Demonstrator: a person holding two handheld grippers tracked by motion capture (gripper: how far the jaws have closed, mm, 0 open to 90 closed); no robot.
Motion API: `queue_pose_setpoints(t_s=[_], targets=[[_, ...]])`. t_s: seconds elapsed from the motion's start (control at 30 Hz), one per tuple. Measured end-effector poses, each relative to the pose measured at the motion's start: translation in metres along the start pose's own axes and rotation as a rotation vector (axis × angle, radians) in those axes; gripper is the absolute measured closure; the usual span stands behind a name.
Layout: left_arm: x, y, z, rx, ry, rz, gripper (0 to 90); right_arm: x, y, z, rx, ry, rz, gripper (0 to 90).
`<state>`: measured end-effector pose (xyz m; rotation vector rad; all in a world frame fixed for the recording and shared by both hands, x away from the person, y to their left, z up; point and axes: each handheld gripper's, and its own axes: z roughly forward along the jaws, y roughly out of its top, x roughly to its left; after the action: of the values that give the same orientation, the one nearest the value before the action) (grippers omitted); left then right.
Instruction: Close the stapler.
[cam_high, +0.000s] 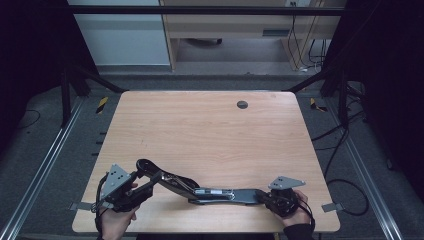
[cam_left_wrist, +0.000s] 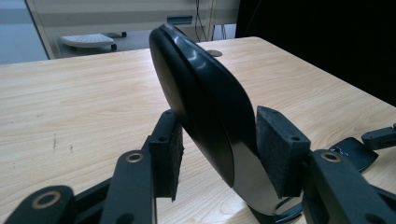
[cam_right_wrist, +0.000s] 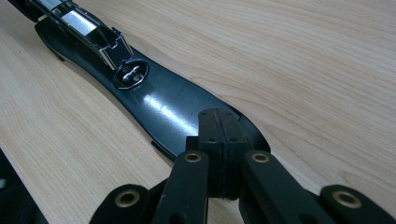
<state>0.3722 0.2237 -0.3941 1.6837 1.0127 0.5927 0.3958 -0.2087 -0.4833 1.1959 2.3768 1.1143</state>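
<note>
The big black stapler (cam_high: 200, 190) lies at the bottom middle of the tabletop (cam_high: 210, 130), its top arm lifted. The left tongs (cam_left_wrist: 219, 154) squeeze that arm's end. The right tongs (cam_right_wrist: 219, 149) are pressed together on the base. Next, I think, the arm gets pushed down gently.

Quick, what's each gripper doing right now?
Left gripper: closed on the raised black plastic stapler arm.
Right gripper: shut, pressing the stapler's flat black base.

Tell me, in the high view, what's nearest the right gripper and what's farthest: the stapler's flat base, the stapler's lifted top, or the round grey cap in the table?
1. Stapler's flat base: beside the right gripper.
2. Stapler's lifted top: left, near edge.
3. Round grey cap: far side of table.
</note>
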Motion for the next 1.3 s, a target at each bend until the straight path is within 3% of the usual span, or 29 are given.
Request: queue_pose_setpoints(t_s=[0.33, 1.3], targets=[[-0.001, 0.0, 0.0, -0.002, 0.007, -0.012, 53.0, 0.001, 0.0, 0.002, 0.019, -0.003, 0.002, 90.0], [-0.011, 0.006, 0.0, -0.009, 0.012, 0.008, 54.1, 0.001, -0.001, 0.006, 0.028, -0.001, 0.007, 90.0]])
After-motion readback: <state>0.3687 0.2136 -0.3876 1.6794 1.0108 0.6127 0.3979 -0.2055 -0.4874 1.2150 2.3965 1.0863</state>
